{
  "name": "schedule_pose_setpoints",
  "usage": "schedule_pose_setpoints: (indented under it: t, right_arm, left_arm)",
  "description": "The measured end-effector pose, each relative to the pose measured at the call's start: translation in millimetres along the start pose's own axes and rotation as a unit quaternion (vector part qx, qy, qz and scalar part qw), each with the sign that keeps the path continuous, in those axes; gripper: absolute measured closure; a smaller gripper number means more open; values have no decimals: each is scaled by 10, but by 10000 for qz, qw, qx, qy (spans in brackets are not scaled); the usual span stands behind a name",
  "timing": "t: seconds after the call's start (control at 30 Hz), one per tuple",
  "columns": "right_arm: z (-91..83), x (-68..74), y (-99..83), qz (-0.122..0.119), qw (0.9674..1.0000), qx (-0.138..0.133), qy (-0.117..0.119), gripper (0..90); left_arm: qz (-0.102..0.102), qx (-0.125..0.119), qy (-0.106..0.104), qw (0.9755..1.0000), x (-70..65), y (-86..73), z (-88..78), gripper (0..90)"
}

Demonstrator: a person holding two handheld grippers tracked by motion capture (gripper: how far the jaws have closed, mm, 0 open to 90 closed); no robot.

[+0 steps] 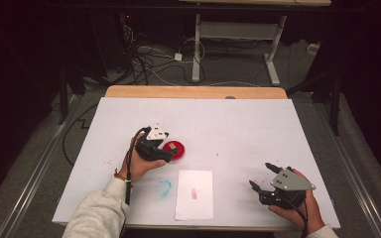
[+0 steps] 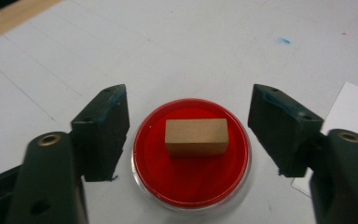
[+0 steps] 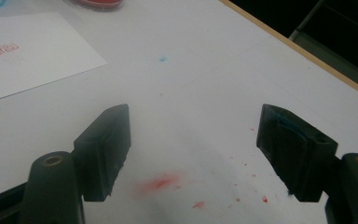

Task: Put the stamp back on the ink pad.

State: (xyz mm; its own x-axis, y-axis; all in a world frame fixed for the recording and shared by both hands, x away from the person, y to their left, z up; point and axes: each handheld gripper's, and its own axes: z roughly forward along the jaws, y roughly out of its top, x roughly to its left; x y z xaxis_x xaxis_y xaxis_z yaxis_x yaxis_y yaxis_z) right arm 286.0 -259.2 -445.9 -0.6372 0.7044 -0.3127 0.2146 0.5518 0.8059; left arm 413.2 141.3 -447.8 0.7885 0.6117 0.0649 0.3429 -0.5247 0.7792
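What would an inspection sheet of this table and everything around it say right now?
Surface: white table cover, flecked with red and blue ink smudges.
Job's things: tan block sitting in red ink dish; stamped paper sheet nearby.
Clutter: nothing seen.
Grippers: left gripper open, jaws either side of the dish, not touching the block; right gripper open, nothing between its jaws.
Cables: black cable trailing from the left gripper; tangle on floor.
Surroundings: dark room, white desk frame behind.

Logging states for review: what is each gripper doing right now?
Left gripper: open, straddling the wooden block in the red dish.
Right gripper: open, holding nothing.
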Motion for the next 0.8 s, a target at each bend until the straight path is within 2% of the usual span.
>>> schedule_pose_setpoints:
  t: [0.17,0.47,0.6,0.8]
  right_arm:
    - [-10,3,5,-2,10000,-33,-3,266]
    - [-26,13,18,-7,10000,-83,-3,266]
    - [-22,17,18,-9,10000,-79,3,266]
    - [-32,22,23,-9,9999,-116,-25,265]
  left_arm:
    - [144,-224,184,9995,-44,27,-94,210]
    - [522,-378,485,9967,-156,50,-216,185]
    - [589,-442,519,9959,-202,65,-255,185]
    - [716,-412,583,9949,-269,80,-306,185]
